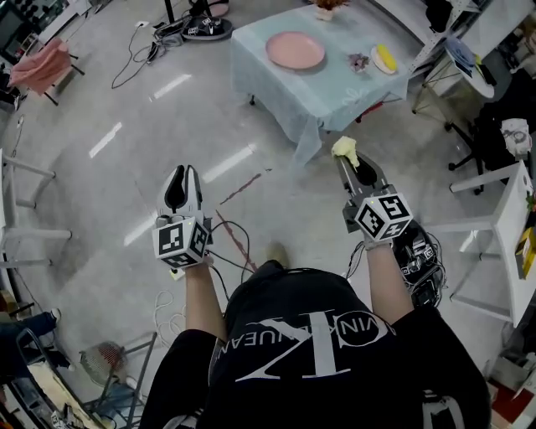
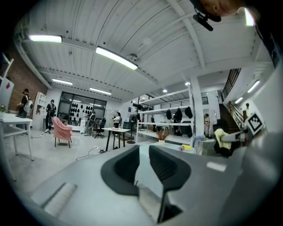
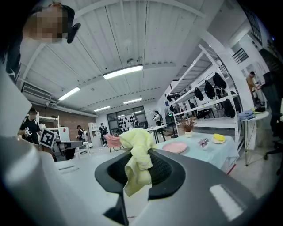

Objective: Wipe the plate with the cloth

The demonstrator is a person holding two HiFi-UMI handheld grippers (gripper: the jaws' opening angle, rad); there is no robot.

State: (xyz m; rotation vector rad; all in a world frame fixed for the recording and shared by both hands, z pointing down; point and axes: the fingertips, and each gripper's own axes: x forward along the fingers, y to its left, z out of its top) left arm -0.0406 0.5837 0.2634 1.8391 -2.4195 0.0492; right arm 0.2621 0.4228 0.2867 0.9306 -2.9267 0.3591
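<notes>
A pink plate (image 1: 295, 50) lies on a table with a pale blue cloth cover (image 1: 335, 96), some way ahead of me; the right gripper view has the plate (image 3: 174, 147) beyond the jaws. My right gripper (image 1: 356, 163) is held over the floor short of the table, shut on a pale yellow cloth (image 1: 345, 149). That cloth (image 3: 137, 154) bunches up above the black pads and hangs down between them. My left gripper (image 1: 182, 186) is held over the floor to the left, its jaws nearly together with nothing in them (image 2: 143, 170).
On the table also sit a yellow item in a small dish (image 1: 384, 58), a small flower piece (image 1: 359, 61) and a plant pot (image 1: 325, 10). Cables (image 1: 234, 243) trail on the floor. White shelving (image 1: 511, 209) stands right, a pink chair (image 1: 40, 65) far left.
</notes>
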